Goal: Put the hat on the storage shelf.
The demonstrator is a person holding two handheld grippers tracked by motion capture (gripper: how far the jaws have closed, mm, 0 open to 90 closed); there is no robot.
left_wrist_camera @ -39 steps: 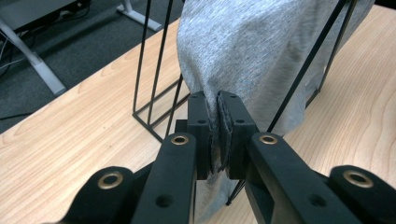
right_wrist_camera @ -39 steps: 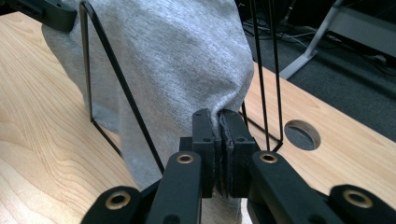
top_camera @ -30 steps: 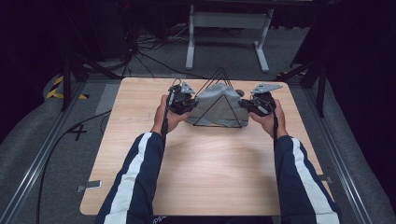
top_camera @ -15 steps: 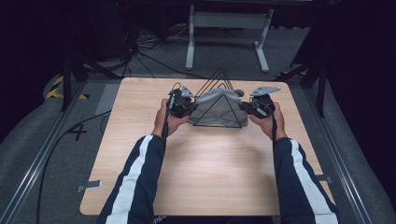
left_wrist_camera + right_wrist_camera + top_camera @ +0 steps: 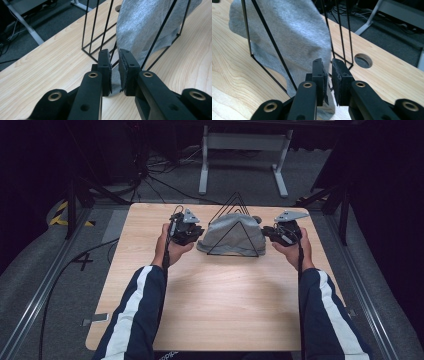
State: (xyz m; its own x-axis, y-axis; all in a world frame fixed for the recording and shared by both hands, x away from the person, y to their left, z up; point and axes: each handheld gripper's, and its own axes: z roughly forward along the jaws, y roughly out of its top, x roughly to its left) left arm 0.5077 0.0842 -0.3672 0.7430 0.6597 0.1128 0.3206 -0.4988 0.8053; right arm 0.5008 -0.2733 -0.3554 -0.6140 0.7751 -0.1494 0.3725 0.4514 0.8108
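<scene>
Grippers pinch grey cloth draped on wire rack: left gripper at nine o'clock, right gripper at three.

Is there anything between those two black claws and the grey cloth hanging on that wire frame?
Nothing visible. The grey cloth drapes over the black wire rack, and each gripper is already at an end of it. The left gripper has cloth between its nearly closed jaws, and so does the right gripper. The rack's wires run just beside both.

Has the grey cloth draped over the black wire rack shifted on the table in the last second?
No. The grey cloth sits at the same spot against the black wire triangular rack and the wooden table's far edge, both grippers beside it.
</scene>
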